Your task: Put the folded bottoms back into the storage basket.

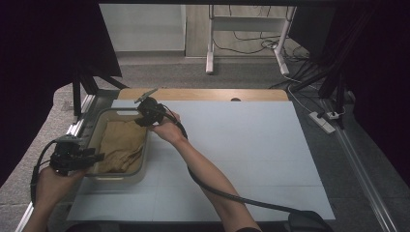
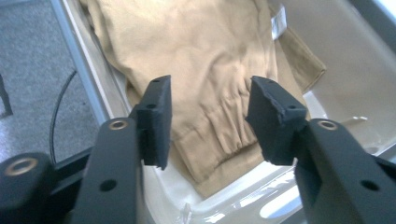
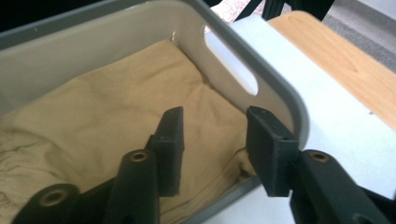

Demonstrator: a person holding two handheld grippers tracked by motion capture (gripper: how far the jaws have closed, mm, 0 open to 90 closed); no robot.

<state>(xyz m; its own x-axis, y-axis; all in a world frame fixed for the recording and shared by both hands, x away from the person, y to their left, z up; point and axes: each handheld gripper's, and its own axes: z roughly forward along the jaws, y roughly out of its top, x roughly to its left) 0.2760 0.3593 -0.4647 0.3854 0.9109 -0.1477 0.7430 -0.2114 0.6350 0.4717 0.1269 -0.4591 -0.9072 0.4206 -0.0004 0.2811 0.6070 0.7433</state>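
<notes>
Left tongs (image 1: 99, 156) near left corner of surface (image 1: 251, 145), jaws apart, poised over near rim of grey tub (image 1: 143, 170). Tan garment (image 1: 121, 145) lies crumpled inside tub. Right tongs (image 1: 140, 121) at tub's far right corner, jaws apart above cloth, gripping nothing.

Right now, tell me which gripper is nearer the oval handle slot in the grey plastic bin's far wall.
Right. The right gripper hovers beside the slot; the left gripper is at the bin's near-left corner.
</notes>
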